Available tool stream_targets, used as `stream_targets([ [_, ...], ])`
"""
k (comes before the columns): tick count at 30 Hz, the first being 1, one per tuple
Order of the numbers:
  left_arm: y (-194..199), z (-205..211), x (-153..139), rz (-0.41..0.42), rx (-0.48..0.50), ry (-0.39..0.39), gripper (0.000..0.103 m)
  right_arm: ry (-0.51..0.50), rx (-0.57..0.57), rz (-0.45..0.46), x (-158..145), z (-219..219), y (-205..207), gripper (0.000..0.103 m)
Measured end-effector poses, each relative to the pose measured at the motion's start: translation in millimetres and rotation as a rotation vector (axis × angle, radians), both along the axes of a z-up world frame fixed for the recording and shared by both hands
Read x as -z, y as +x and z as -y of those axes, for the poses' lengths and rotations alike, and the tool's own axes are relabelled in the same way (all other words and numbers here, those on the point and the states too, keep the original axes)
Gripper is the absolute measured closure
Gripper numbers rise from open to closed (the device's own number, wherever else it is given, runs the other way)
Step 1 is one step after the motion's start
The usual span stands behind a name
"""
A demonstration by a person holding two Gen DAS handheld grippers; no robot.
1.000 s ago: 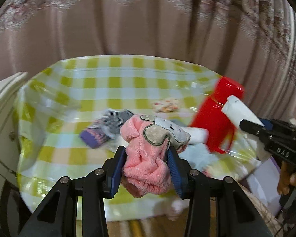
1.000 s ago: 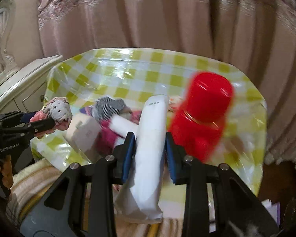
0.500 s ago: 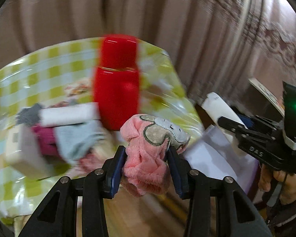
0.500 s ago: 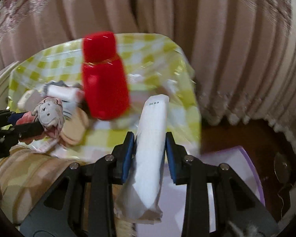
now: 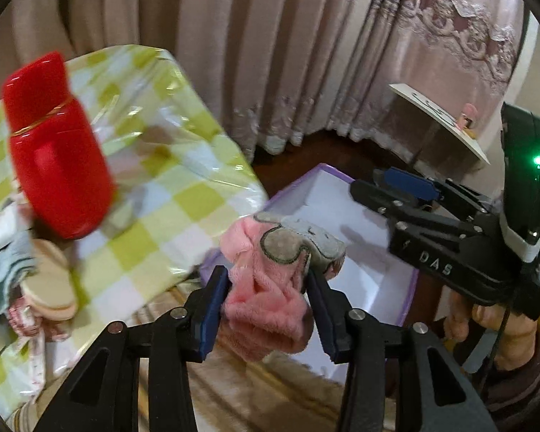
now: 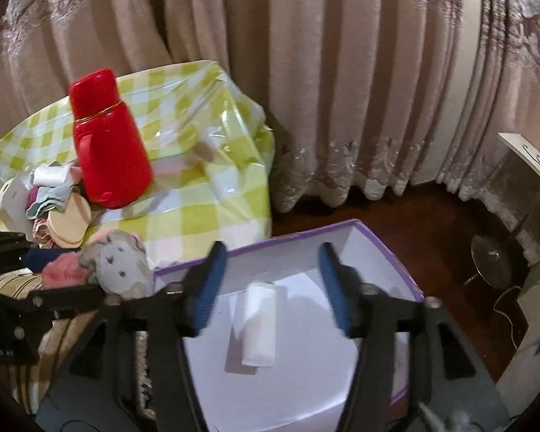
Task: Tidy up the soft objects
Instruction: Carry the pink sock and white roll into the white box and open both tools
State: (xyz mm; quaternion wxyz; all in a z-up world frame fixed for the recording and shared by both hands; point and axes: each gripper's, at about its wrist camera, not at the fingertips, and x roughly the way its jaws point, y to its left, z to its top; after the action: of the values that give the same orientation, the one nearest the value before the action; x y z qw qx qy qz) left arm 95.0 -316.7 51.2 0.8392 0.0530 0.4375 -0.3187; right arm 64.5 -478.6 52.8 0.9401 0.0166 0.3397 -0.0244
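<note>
My left claw (image 5: pixel 268 300) grips the fluffy pink sock with a grey animal patch (image 5: pixel 270 284); my right claw (image 6: pixel 273 286) gapes over the white roll (image 6: pixel 258 324) in the purple-rimmed white box (image 6: pixel 388 252).

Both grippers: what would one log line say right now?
left gripper: shut on pink sock | right gripper: open | white roll: in purple box

Fluffy pink sock with grey animal patch (image 5: pixel 266 288) pinched between left claw's pads; white rolled cloth (image 6: pixel 258 324) lies in purple-rimmed white box (image 6: pixel 396 270) under open right claw.
</note>
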Motion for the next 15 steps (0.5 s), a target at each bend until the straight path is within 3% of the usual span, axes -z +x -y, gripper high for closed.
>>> stream_targets([
  [2,-0.3,10.2,2.8,-0.011,0.027,0.0,0.053,0.007,0.016,0.002,2.6,7.0,-3.8,0.039],
  [4,-2.6,17.1,5.3,-0.024,0.05,-0.002,0.038,0.006,0.026,-0.004,5.0,10.7,-6.9,0.036],
  [7,-6.1,17.3,5.8,-0.015,0.053,-0.004,0.025,0.008,0.042,0.0,7.5,16.3,-12.7,0.028],
  [12,-3.2,7.2,4.7,-0.022,0.013,-0.025,0.025,0.023,0.076,0.021,8.9,20.7,-13.8,0.023],
  [15,-2.8,-3.9,2.2,0.001,-0.023,-0.051,0.025,0.035,0.079,0.105,5.1,21.5,-19.7,0.02],
])
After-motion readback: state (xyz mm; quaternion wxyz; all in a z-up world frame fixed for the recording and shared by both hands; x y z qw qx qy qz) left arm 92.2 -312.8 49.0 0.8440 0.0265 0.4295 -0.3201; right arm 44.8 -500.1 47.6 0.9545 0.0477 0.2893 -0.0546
